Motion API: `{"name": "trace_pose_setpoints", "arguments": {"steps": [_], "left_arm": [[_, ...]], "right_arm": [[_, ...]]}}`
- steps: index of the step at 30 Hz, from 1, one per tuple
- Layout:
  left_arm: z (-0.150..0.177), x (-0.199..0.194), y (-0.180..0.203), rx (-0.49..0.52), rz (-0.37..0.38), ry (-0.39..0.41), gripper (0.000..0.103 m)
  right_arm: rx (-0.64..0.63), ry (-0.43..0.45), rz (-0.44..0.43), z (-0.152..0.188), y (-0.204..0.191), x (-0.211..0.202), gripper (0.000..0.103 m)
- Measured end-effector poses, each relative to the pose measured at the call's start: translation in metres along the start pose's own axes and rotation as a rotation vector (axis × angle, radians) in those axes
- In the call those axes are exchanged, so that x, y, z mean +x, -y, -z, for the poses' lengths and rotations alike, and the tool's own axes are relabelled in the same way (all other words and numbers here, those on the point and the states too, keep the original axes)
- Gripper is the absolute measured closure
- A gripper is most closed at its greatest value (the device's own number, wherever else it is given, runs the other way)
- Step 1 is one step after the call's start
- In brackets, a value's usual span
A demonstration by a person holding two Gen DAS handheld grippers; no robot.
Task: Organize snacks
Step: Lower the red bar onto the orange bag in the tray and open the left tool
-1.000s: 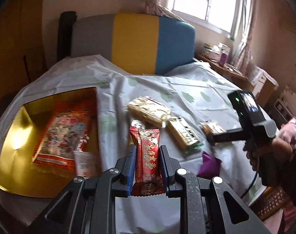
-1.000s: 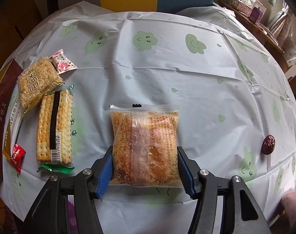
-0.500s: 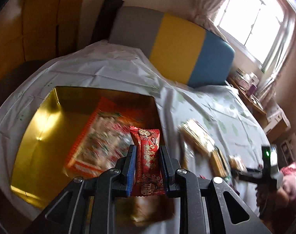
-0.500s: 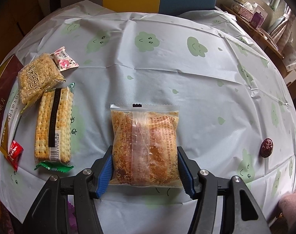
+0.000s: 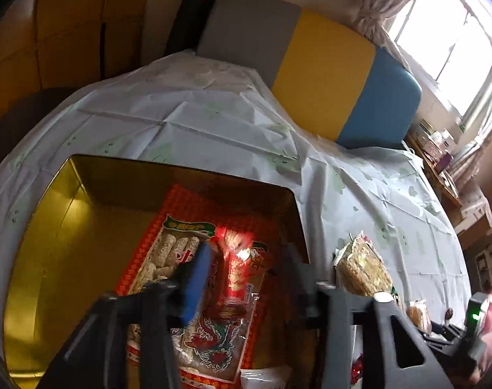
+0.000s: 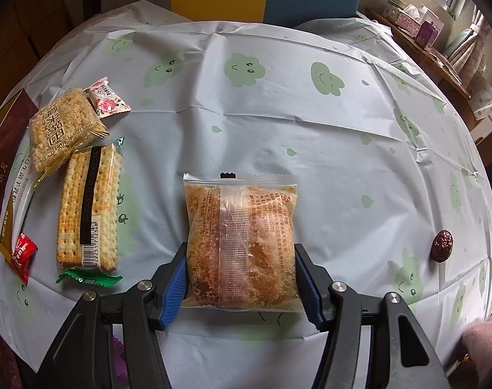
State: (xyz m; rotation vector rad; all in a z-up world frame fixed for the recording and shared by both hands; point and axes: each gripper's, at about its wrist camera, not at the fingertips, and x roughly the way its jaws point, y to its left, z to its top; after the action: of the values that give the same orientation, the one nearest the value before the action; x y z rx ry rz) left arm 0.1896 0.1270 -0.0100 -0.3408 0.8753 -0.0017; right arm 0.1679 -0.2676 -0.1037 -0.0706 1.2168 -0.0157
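L gripper (image 5: 242, 278) hangs over the gold tray (image 5: 51, 259); its jaws have just been opening and now stand wide, blurred. The red snack bar (image 5: 233, 278) sits between them but the pads look clear of it, so it appears let go, though blur makes contact hard to judge. The bar's long axis runs away from the camera, roughly along the fingers, top end pointing to the tray's far wall. Under it, inside the tray, lies a big orange-red bag of rice-cracker sticks (image 5: 168, 259), its long side also running near to far, slightly tilted to the right. A white packet edge (image 5: 265, 376) shows at the tray's near right corner; can't tell what it is.

R gripper (image 6: 241, 278) is about half-wide, both blue pads pressed on the sides of a clear-wrapped crumbly cake (image 6: 241, 243), held low over the tablecloth (image 6: 310, 149). The cake's long axis points straight ahead, seam strip up.

Left of it on the cloth: a red candy (image 6: 22, 253), a cracker pack (image 6: 90, 207) lying lengthwise near to far, then a rice-crisp pack (image 6: 61, 129) tilted, and a small floral sweet (image 6: 106, 99) touching its far corner. A dried date (image 6: 442, 245) sits alone, well off to the right.
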Motion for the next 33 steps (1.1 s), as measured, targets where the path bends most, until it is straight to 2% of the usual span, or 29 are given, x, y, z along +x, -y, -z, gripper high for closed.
{"name": "trace_pose_setpoints", "arguments": {"steps": [3,13,24,33], "left_arm": [[0.007,-0.006,-0.002,-0.01,0.009,0.011,0.053],[0.056,-0.044,0.006,0.064,-0.101,0.051,0.053],[0.096,-0.073,0.009,0.075,-0.124,0.058,0.053],[0.115,-0.087,-0.007,0.062,-0.156,0.07,0.052]], "right_arm": [[-0.001,0.001,0.002,-0.001,0.0,0.0,0.042],[-0.008,0.007,0.013,0.0,-0.003,0.0,0.042],[-0.014,0.018,0.02,0.003,-0.006,-0.002,0.042],[-0.011,0.031,0.032,0.007,-0.008,-0.006,0.043]]}}
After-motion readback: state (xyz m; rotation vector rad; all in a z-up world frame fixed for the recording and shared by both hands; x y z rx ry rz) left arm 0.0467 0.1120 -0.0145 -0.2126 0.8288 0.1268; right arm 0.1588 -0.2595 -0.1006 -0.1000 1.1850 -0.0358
